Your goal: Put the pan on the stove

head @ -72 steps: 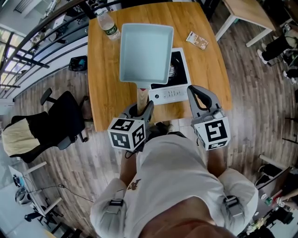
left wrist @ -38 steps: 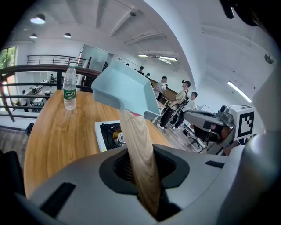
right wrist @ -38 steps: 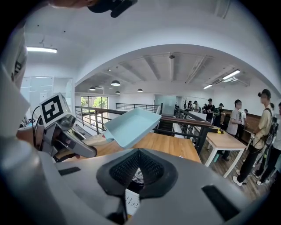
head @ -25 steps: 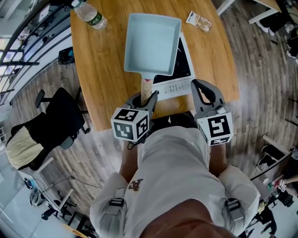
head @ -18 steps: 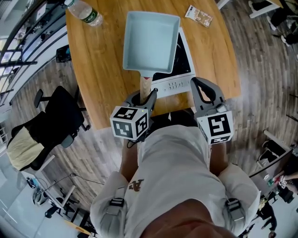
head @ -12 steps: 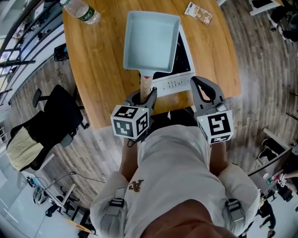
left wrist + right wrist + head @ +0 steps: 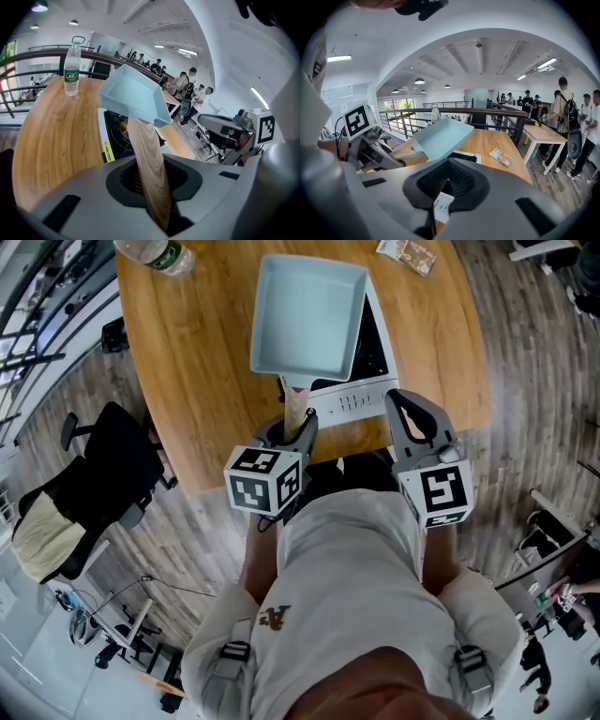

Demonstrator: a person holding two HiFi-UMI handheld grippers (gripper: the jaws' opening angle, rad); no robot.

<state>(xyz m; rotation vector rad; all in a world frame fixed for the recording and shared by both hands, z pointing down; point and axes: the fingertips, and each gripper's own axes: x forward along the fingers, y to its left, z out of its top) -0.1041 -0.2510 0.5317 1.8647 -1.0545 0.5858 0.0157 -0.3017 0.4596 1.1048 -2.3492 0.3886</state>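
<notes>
- Left tool (image 7: 296,424) stays clamped on the pan's (image 7: 307,315) handle; right tool (image 7: 395,399) has its jaws together, empty.
- The pan has sunk over the stove (image 7: 356,405) at 12 o'clock; touchdown looks near.

My left grey two-jaw gripper (image 7: 298,426): jaws clamped on wooden pan handle (image 7: 292,407), pointing forward and down. My right grey two-jaw gripper (image 7: 395,399): jaws together, empty, alongside left. Forearms (image 7: 261,568) tucked against torso.
</notes>
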